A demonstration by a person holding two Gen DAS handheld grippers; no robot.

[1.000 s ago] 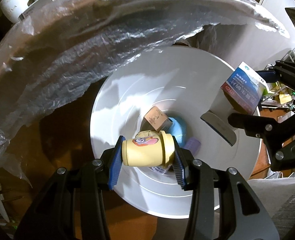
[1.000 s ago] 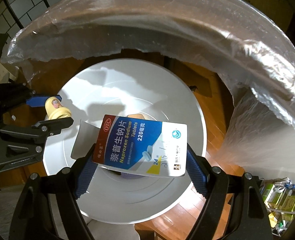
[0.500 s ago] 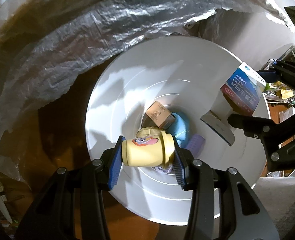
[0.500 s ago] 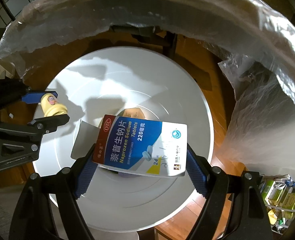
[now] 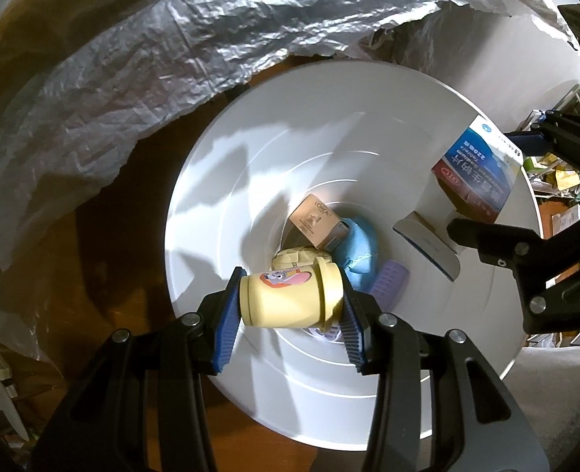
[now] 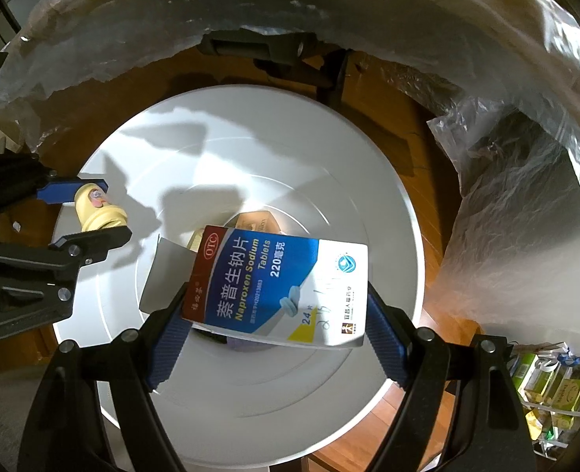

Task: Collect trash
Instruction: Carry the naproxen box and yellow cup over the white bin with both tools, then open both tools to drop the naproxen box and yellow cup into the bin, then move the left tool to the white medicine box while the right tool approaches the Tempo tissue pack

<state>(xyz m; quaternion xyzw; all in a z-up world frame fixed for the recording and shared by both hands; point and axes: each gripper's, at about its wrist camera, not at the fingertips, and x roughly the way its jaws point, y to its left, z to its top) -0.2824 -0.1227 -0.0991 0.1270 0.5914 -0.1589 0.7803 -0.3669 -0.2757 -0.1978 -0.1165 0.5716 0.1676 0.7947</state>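
Both grippers hang over the mouth of a white round bin (image 5: pixel 219 181) (image 6: pixel 368 181). My left gripper (image 5: pixel 288 312) is shut on a small yellow jar (image 5: pixel 286 297) with a cartoon sticker, held sideways between the blue pads. My right gripper (image 6: pixel 276 326) is shut on a blue and white medicine box (image 6: pixel 278 283) with its end flap open. From the left wrist view the box (image 5: pixel 477 175) shows at the right over the rim; from the right wrist view the jar (image 6: pixel 97 210) shows at the left. At the bin's bottom lie a tan carton (image 5: pixel 317 220), a blue pouch (image 5: pixel 359 249) and a purple roller (image 5: pixel 390 281).
A crumpled clear plastic sheet (image 5: pixel 152 59) (image 6: pixel 526 196) arches around the bin. Brown wooden floor (image 5: pixel 105 275) shows beside the bin. A clear rack of small green and yellow packs (image 6: pixel 549 385) stands at the lower right. A dark chair base (image 6: pixel 274 51) lies beyond the bin.
Both views have shifted a little, so the bin sits higher and larger in frame and more plastic sheet fills the top. The jar and box stay gripped as before.
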